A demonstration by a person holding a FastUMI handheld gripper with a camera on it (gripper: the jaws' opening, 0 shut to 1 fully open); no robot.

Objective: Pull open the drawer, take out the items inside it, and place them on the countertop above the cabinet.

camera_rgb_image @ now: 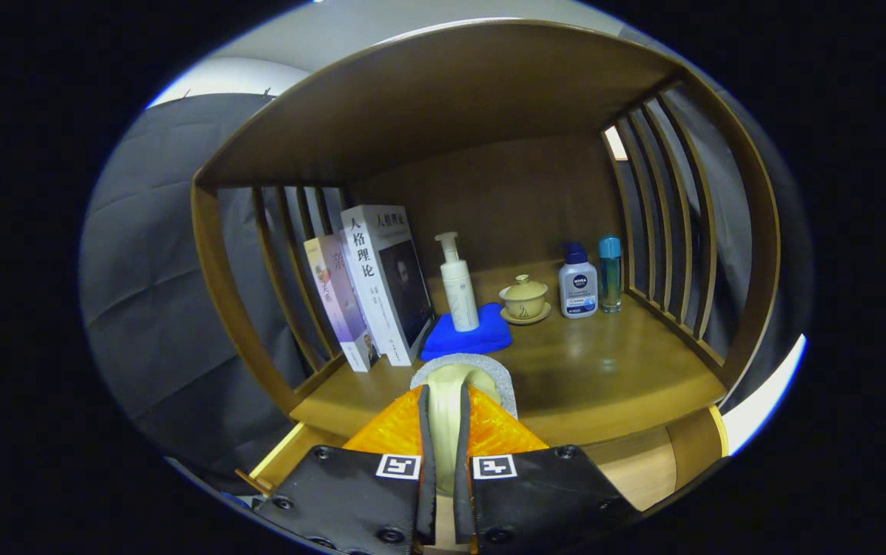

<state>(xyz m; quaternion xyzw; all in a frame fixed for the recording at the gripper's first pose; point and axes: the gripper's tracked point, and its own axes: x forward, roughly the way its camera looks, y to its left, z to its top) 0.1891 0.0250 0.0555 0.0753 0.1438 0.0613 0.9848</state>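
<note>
Hand-held gripper (443, 401) pinches a pale cup (454, 385) over the table (605, 378), just in front of the blue cloth (466, 335) and pump bottle (458, 281).

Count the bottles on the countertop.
3. Pump bottle stands on the blue cloth; white bottle and blue-capped bottle stand side by side near the right slats. None seem hidden.

The gripper (445, 401) points forward, level with the shelf front, its two fingers (425, 432) drawn close together, clamped on a pale item between them.
</note>
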